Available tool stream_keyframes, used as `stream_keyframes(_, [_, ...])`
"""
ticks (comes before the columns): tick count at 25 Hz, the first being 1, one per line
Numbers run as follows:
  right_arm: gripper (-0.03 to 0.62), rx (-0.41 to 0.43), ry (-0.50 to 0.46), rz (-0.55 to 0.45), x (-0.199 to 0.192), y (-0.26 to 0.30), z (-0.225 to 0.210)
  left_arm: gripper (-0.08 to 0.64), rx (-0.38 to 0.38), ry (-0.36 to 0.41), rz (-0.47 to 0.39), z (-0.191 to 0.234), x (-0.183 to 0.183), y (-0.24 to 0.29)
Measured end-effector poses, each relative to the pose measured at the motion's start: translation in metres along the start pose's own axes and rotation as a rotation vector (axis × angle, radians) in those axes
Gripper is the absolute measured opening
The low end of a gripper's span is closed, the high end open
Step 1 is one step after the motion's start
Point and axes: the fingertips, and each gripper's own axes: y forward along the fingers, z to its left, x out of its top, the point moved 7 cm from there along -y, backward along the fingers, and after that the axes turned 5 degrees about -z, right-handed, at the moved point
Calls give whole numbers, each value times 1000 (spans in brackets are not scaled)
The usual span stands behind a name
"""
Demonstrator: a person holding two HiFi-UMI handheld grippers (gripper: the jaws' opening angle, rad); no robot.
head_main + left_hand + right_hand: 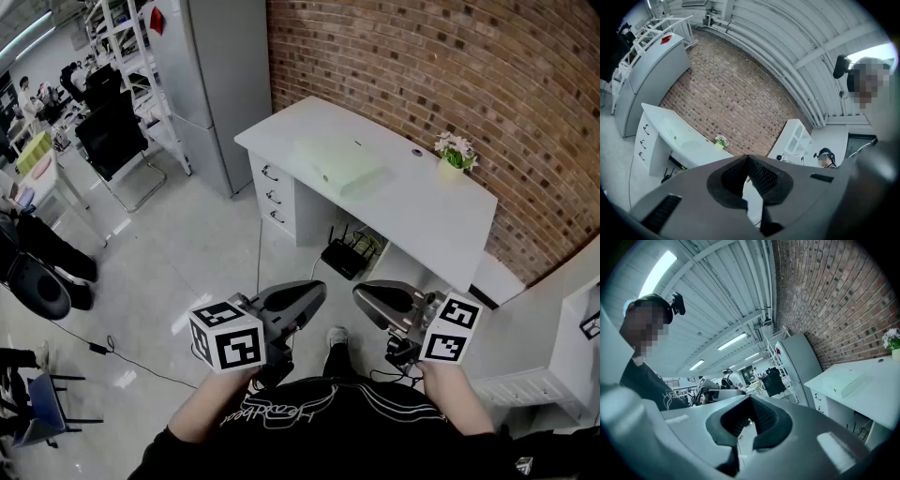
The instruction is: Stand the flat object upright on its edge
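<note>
Lying flat at twelve o'clock on the smooth white counter (441, 220), the pale rectangular slab (349, 171) is well apart from left gripper (319, 289) and right gripper (362, 293), ribbed jaws together.

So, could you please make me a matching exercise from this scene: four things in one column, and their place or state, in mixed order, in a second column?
Things:
1. box
2. flowers
3. router
4. left gripper

Place or state:
a. on the floor under the desk
b. shut, empty, short of the desk
c. lying flat on the desk top
d. in a pot on the desk, by the brick wall

Pairs: 1-c, 2-d, 3-a, 4-b.
</note>
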Motion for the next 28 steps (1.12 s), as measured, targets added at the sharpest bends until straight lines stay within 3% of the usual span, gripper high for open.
stream_keyframes(14, [6, 18, 60, -24, 17, 18, -72, 3, 76, -51, -16, 53, 22, 40])
stream_keyframes(28, [6, 5, 139, -5, 50, 43, -236, 3, 197, -165, 35, 166, 48, 158])
